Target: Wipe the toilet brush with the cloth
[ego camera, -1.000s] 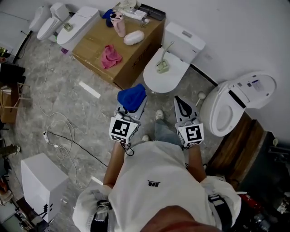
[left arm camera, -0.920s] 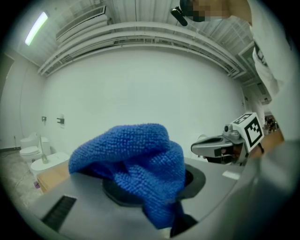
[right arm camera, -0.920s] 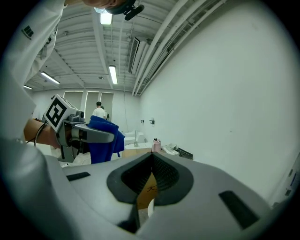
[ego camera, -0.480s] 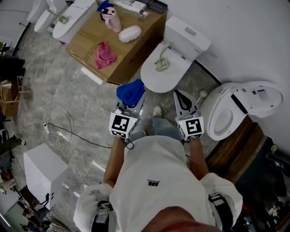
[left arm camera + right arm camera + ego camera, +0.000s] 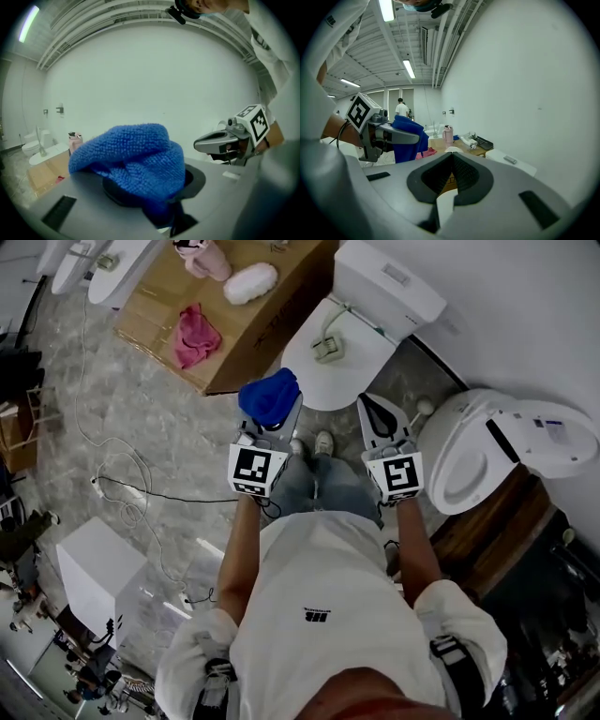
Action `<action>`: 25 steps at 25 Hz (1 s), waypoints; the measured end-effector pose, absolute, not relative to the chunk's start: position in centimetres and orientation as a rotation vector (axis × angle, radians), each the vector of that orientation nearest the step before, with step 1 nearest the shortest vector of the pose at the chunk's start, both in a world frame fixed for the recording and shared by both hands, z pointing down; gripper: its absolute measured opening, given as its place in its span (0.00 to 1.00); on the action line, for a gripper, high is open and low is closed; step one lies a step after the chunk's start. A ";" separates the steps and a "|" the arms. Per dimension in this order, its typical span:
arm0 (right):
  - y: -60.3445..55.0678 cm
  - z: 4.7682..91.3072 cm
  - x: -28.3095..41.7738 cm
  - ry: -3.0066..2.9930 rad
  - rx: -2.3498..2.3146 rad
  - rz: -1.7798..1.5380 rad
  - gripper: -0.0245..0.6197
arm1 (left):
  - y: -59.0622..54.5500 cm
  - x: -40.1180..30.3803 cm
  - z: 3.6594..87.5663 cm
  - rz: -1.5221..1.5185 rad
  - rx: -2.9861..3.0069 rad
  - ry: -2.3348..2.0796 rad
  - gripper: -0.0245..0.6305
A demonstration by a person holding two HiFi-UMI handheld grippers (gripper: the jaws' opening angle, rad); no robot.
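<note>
While both grippers hang before the person's legs, the left gripper [image 5: 274,424] has its fingers clamped part-way on the bunched blue cloth [image 5: 269,396]. Right gripper [image 5: 373,407]: fingers pressed together, nothing between them. Toilet brush [image 5: 327,345] sits on the closed toilet lid [image 5: 314,392], at one o'clock from the cloth, apart from it.

Closed toilet [image 5: 319,392], open toilet [image 5: 469,465] and cardboard box [image 5: 164,307] along a wall [image 5: 525,315].
Pink rag [image 5: 194,336] lies on the box; dark cable [image 5: 150,494] trails over the floor [image 5: 122,418].
</note>
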State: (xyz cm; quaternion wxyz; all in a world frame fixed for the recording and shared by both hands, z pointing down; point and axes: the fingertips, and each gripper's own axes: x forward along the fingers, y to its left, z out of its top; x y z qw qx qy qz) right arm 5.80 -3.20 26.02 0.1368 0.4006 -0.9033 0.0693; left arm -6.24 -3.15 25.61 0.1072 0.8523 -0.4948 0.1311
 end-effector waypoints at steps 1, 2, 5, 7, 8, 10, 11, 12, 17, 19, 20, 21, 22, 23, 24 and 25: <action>-3.7 26.5 5.8 -2.616 1.161 0.211 0.03 | -3.7 -6.0 26.2 0.391 2.509 -1.452 0.25; -4.2 27.0 5.8 -2.616 1.163 0.221 0.03 | -4.3 -5.8 26.7 0.397 2.511 -1.447 0.25; -5.8 28.8 5.7 -2.616 1.172 0.245 0.03 | -5.9 -5.4 28.5 0.409 2.511 -1.435 0.25; -6.8 30.0 5.7 -2.610 1.179 0.256 0.03 | -6.9 -5.3 29.8 0.416 2.509 -1.421 0.25; -7.1 30.6 5.7 -2.604 1.184 0.262 0.03 | -7.2 -5.1 30.4 0.420 2.508 -1.410 0.25; -7.9 31.8 5.7 -2.595 1.191 0.273 0.03 | -8.0 -5.0 31.7 0.430 2.506 -1.386 0.25; -8.3 32.4 5.6 -2.592 1.193 0.278 0.03 | -8.4 -5.0 32.4 0.438 2.502 -1.375 0.25; -8.8 33.0 5.4 -2.590 1.193 0.282 0.03 | -8.9 -5.0 33.1 0.445 2.495 -1.365 0.25; -10.7 36.9 5.0 -2.542 1.209 0.299 0.03 | -11.2 -4.6 37.0 0.449 2.505 -1.302 0.25; -11.2 38.5 4.8 -2.524 1.222 0.318 0.03 | -11.9 -4.6 38.7 0.455 2.507 -1.276 0.25; -11.5 39.4 4.7 -2.515 1.229 0.330 0.03 | -12.3 -4.6 39.5 0.456 2.504 -1.265 0.25; -11.8 40.1 4.6 -2.506 1.234 0.341 0.03 | -12.6 -4.5 40.3 0.458 2.500 -1.253 0.25; -12.0 40.9 4.4 -2.497 1.236 0.350 0.03 | -13.0 -4.5 41.2 0.461 2.494 -1.240 0.25; -12.3 41.7 4.3 -2.489 1.239 0.360 0.03 | -13.3 -4.4 42.1 0.469 2.487 -1.225 0.25; -12.7 42.6 4.2 -2.481 1.243 0.370 0.03 | -13.6 -4.4 43.0 0.478 2.484 -1.210 0.25; -13.0 43.6 4.1 -2.473 1.249 0.380 0.03 | -13.9 -4.3 44.0 0.486 2.487 -1.197 0.25</action>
